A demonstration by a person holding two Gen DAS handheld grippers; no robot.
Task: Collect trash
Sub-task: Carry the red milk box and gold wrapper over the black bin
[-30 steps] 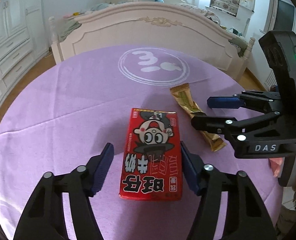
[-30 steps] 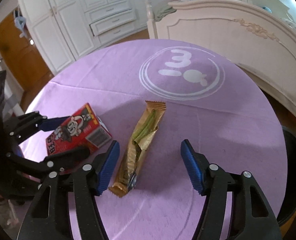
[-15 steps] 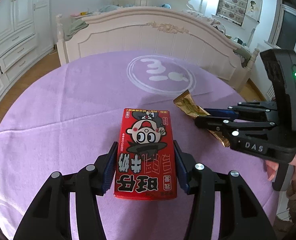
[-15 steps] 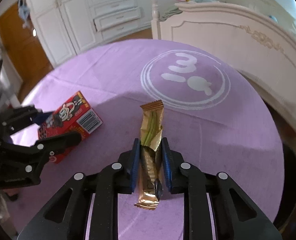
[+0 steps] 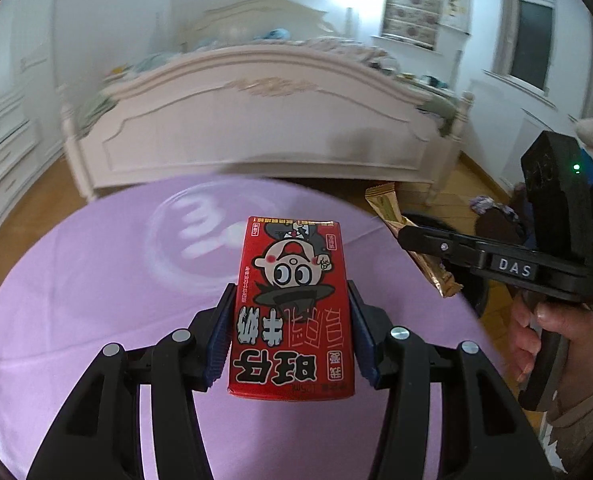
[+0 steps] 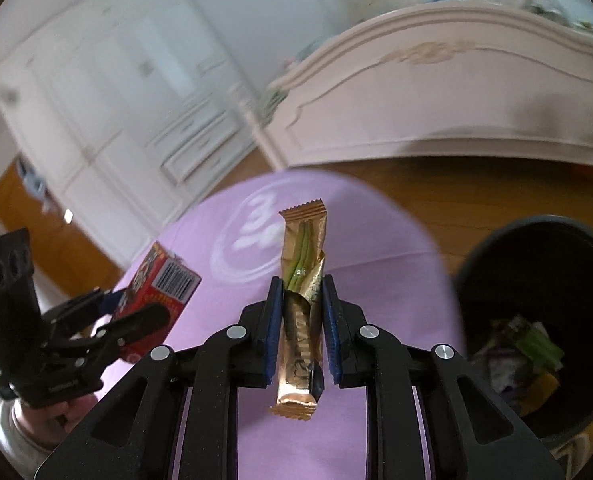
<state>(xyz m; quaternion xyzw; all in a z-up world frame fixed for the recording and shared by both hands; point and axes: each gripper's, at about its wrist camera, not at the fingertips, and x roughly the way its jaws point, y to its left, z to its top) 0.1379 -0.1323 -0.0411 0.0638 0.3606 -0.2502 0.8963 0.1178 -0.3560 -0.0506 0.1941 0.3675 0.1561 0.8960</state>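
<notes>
My left gripper [image 5: 291, 322] is shut on a red drink carton [image 5: 292, 304] with a cartoon face, held lifted above the purple table [image 5: 96, 280]. My right gripper [image 6: 298, 316] is shut on a gold snack wrapper [image 6: 301, 304], also raised off the table. In the left wrist view the right gripper [image 5: 412, 236] holds the gold wrapper [image 5: 388, 206] at the right, over the table's edge. From the right wrist view the left gripper [image 6: 124, 312] and the carton [image 6: 162, 284] show at the left.
A dark bin [image 6: 536, 320] with several pieces of trash inside stands on the wooden floor at the right of the table. A cream bed footboard [image 5: 256, 128] lies beyond the table. White wardrobes [image 6: 116, 92] line the left wall. A person's hand [image 5: 552, 340] grips the right handle.
Both grippers closed on their items, the left on the carton and the right on the wrapper, then lifted them off the table. The right gripper has swung toward the bin.
</notes>
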